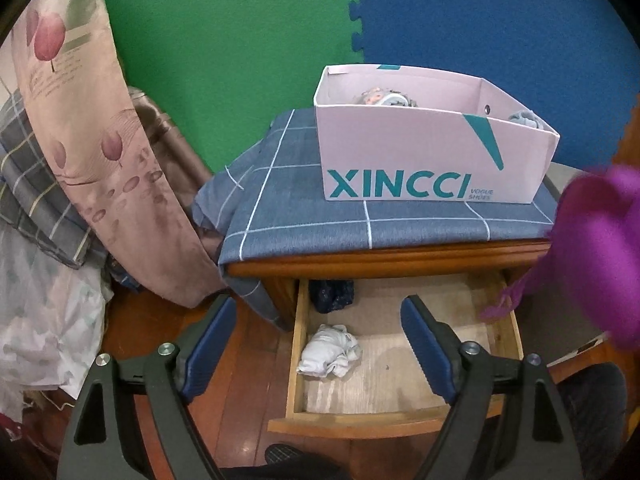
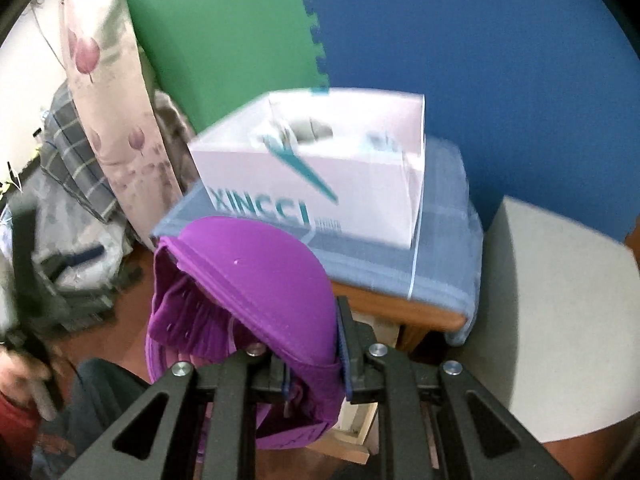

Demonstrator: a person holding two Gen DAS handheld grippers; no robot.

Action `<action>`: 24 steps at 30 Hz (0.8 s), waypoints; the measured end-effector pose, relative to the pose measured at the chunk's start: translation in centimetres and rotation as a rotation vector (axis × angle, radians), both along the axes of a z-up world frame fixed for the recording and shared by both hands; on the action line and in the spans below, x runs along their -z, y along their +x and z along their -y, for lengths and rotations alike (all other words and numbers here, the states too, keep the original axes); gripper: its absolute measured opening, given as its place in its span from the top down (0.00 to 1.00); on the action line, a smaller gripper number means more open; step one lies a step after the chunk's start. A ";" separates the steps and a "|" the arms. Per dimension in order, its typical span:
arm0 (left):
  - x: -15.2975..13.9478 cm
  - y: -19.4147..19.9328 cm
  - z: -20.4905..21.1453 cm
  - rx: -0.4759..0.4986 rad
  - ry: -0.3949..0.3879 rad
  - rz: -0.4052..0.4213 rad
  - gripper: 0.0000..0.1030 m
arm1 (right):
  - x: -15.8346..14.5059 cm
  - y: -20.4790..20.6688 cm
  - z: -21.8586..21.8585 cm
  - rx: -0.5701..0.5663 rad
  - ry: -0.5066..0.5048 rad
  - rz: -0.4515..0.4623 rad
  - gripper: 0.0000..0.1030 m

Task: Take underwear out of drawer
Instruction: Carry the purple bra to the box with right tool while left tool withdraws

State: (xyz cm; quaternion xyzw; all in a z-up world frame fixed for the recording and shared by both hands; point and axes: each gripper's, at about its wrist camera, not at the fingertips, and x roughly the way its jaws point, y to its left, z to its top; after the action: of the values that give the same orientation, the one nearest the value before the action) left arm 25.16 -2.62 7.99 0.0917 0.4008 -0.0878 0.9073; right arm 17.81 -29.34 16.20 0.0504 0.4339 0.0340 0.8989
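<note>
The wooden drawer [image 1: 298,336] of the nightstand stands pulled out. Inside it lie a crumpled white garment [image 1: 330,350] near the left wall and a dark blue one [image 1: 332,294] at the back. My left gripper [image 1: 318,334] hangs open above the drawer's left side, nothing between its blue pads [image 1: 210,344]. A purple bra [image 2: 256,292] hangs from my right gripper [image 2: 312,368], which is shut on its edge and held up in front of the nightstand. The same purple bra [image 1: 600,248] shows blurred at the right of the left wrist view.
A pink XINCCI shoe box [image 1: 432,152] with garments inside sits on a blue checked cloth [image 1: 300,208] atop the nightstand. Draped bedding [image 1: 92,160] piles up at the left. A grey surface [image 2: 560,320] stands to the right. A person's shoe [image 1: 286,454] is below the drawer front.
</note>
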 end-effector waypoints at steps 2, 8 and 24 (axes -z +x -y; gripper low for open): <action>0.3 -0.1 -0.1 -0.003 -0.001 -0.006 0.20 | -2.0 0.1 -0.3 -0.007 -0.014 0.029 0.84; 0.8 -0.5 -0.7 -0.016 -0.024 -0.018 0.20 | -8.3 1.4 -0.8 -0.008 -0.039 0.100 0.84; 3.0 -0.2 -5.0 -0.099 -0.072 -0.064 0.19 | -15.0 15.6 0.1 0.107 -0.205 0.189 0.84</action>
State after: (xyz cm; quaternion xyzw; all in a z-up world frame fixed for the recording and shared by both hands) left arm 25.00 2.42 4.95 0.0360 0.4300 -0.0600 0.9001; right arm 33.37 -29.45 31.16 -0.0219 0.3454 -0.0538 0.9367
